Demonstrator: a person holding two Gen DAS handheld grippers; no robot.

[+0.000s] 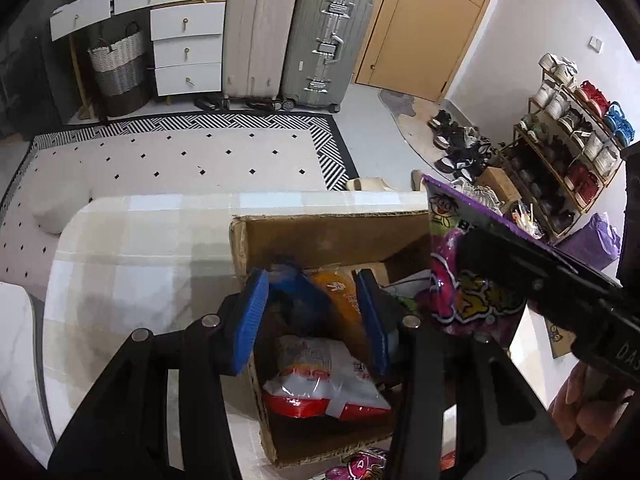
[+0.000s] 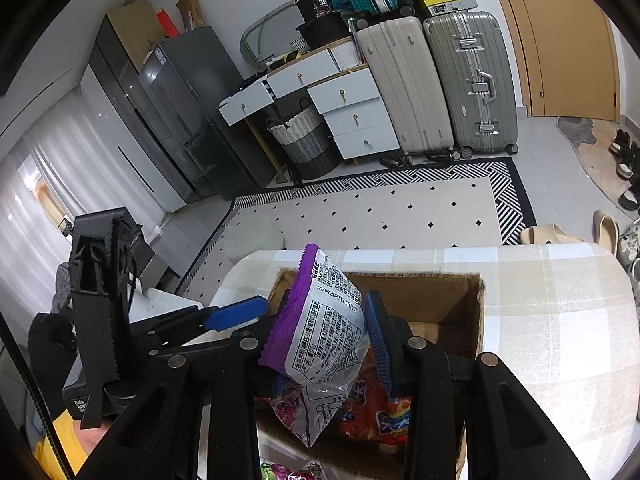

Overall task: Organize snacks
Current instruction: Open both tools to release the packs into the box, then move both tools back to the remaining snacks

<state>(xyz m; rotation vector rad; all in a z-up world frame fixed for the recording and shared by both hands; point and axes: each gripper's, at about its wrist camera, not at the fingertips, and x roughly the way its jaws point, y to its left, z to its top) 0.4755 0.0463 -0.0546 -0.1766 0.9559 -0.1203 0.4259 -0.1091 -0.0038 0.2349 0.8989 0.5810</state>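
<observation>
An open cardboard box [image 1: 320, 236] sits on a checked tablecloth and holds several snack packs: a white-and-red pack [image 1: 324, 380] and an orange pack [image 1: 338, 292]. My left gripper [image 1: 316, 316] is open and empty above the box, its blue pads spread apart. My right gripper [image 2: 324, 320] is shut on a purple snack bag [image 2: 324, 332] and holds it over the box [image 2: 444, 304]. In the left wrist view that bag [image 1: 460, 280] hangs at the box's right side. A red snack pack [image 2: 384, 416] lies in the box below it.
The table [image 1: 132, 248] ends just beyond the box, with a patterned rug [image 1: 192, 152] on the floor. More purple snack packs [image 1: 360, 464] lie on the table at the near edge. Suitcases [image 1: 296, 36], drawers and a shoe rack [image 1: 568, 152] stand farther off.
</observation>
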